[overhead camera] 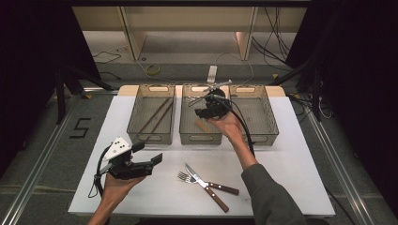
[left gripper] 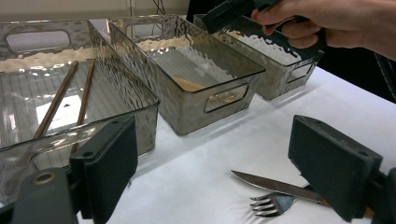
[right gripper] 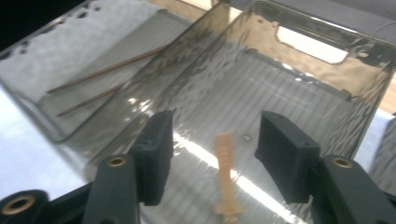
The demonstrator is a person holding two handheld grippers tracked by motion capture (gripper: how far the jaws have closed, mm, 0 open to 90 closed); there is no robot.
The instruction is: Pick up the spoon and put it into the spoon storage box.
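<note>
Black grippers — left gripper [overhead camera: 149,161] topped by a grey three-cornered plate; right arm in grey sleeve [overhead camera: 272,197].

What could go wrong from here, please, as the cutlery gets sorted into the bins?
1. The right claw hangs open inside the middle bin, above the wooden utensil; lifting out carelessly could clip the bin wall.
2. The knife lies across the fork, so gripping one may drag the other.
3. The open left claw sits near the left bin holding chopsticks; a hasty swing could nudge it.
</note>
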